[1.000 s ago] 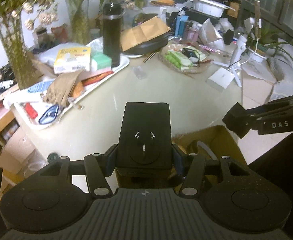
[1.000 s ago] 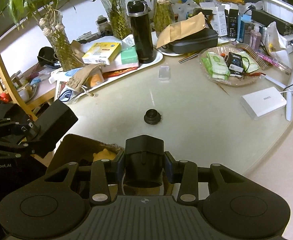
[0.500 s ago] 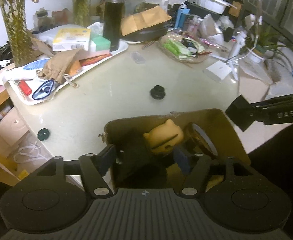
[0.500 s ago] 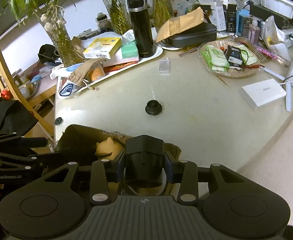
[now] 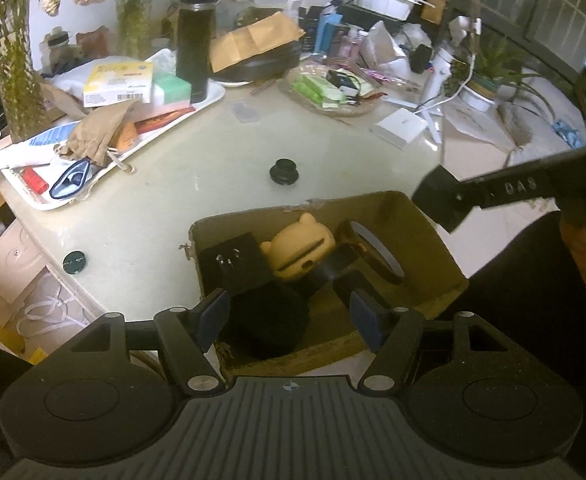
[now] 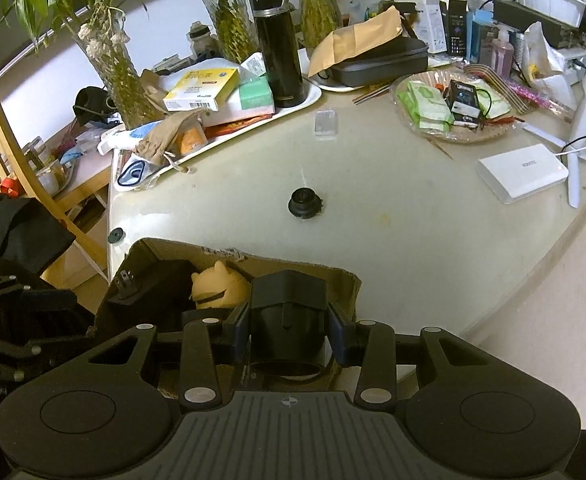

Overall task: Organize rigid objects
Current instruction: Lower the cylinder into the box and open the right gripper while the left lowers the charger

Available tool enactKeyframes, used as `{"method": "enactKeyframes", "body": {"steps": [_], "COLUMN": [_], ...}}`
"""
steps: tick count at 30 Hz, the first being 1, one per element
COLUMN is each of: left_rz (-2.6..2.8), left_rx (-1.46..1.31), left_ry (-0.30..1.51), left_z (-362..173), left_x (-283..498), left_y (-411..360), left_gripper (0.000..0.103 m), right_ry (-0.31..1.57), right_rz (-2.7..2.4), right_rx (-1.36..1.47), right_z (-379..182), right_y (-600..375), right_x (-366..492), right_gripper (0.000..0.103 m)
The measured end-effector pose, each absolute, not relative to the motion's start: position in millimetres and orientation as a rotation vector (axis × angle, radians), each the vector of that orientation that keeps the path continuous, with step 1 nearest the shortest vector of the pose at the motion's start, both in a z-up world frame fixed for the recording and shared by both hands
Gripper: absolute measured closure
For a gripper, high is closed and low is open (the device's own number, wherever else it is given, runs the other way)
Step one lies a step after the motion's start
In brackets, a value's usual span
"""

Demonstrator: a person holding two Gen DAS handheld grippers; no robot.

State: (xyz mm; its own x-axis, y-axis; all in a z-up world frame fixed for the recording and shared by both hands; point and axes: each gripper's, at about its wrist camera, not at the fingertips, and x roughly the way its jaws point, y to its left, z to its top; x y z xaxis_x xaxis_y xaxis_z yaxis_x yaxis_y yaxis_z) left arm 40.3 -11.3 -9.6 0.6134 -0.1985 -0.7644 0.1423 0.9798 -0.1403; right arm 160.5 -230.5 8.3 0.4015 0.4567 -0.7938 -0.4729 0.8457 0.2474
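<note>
The left gripper (image 5: 289,320) hangs over the cardboard box (image 5: 425,232) with its blue-padded fingers (image 5: 213,316) spread wide and nothing between them. Right below it, inside the box, sits a black plug adapter (image 5: 235,264) with its prongs showing, leaning against a tan bear-shaped case (image 5: 299,250). A roll of tape (image 5: 373,250) stands on edge at the far side of the bear, and something dark and round lies at the bottom nearest the gripper; I can't make out what it is.

The right gripper (image 6: 289,330) is clamped on a black cylindrical piece (image 6: 288,320) that looks like a lens or cup-shaped part, pads pressed against both its sides. It hovers just above the near right corner of the box, not yet lowered in.

Out on the pale table (image 6: 393,208), a small black knob-like cap (image 6: 305,203) sits alone beyond the box, and a flat dark round disc (image 6: 115,235) lies near the table's left edge. Farther back are a white tray (image 5: 105,168) heaped with boxes and a cloth pouch, a black thermos (image 6: 279,46), and a white power bank (image 6: 521,172).

By my reckoning the sorting is well along: several hard items are boxed, the held piece seems due next, and the cap and disc look like what's left.
</note>
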Motion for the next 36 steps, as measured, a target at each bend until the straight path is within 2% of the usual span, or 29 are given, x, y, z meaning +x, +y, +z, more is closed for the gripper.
{"method": "enactKeyframes", "body": {"steps": [9,10,12,18,23,36], "left_rz": [-0.214,-0.214,-0.212,-0.202,-0.195,-0.143], "left_rx": [-0.068,-0.069,-0.070,-0.068,-0.075,-0.071], "left_ry": [0.872,0.872,0.869,0.863,0.853,0.833], "left_z": [-6.0,-5.9,-5.4,-3.2,-0.7,3.2], "left_x": [35.5,35.6,34.8,34.2,35.3,41.4], "left_y": [-13.4,-13.2,-12.8,-10.9,-9.2,-1.5], "left_gripper": [0.037,0.037,0.037,0.037,0.037,0.037], "right_ry": [0.991,0.992,0.982,0.979,0.982,1.003], "right_rz": [0.565,0.556,0.548,0.537,0.544,0.527], "right_rx": [-0.038,-0.031,-0.008,0.009,-0.012,-0.057], "right_z": [7.0,5.6,5.4,4.0,2.1,-7.7], "right_y": [-219.8,-219.3,-220.8,-225.2,-225.0,-226.1], "right_x": [171.7,173.8,175.7,176.9,172.1,165.3], "right_gripper": [0.057,0.054,0.027,0.005,0.000,0.000]}}
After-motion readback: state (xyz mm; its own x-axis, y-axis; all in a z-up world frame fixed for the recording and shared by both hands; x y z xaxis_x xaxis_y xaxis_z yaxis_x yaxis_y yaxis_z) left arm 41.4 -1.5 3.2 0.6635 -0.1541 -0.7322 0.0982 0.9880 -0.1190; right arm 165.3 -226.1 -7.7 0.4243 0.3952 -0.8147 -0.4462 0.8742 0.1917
